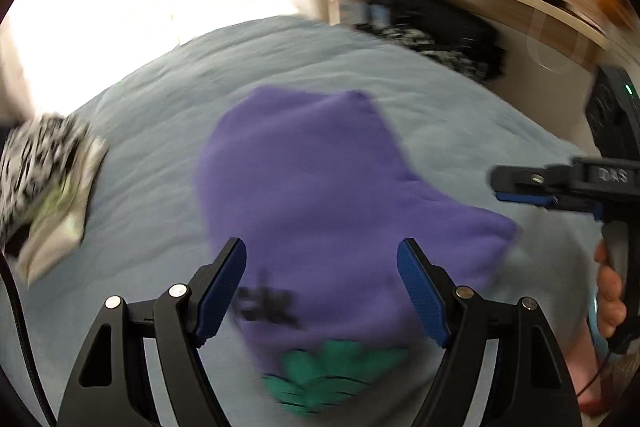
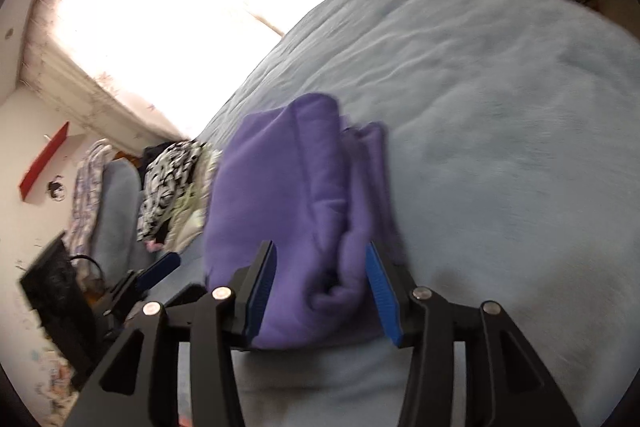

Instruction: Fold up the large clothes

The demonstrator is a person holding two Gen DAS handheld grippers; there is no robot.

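While purple garment (image 2: 288, 211) lies folded on bed (image 2: 500, 147), long axis running away, right gripper (image 2: 320, 291) nearer, half-spread astride near edge, gripping nothing; left gripper (image 1: 322, 291) spread wide above garment.

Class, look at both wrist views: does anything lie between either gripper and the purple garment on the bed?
Nothing visible does. The left gripper is open directly above the purple garment, with only air between. The right gripper is also open, a fold of the same garment between its fingers. The black-and-white clothes lie off to the side on the bed.
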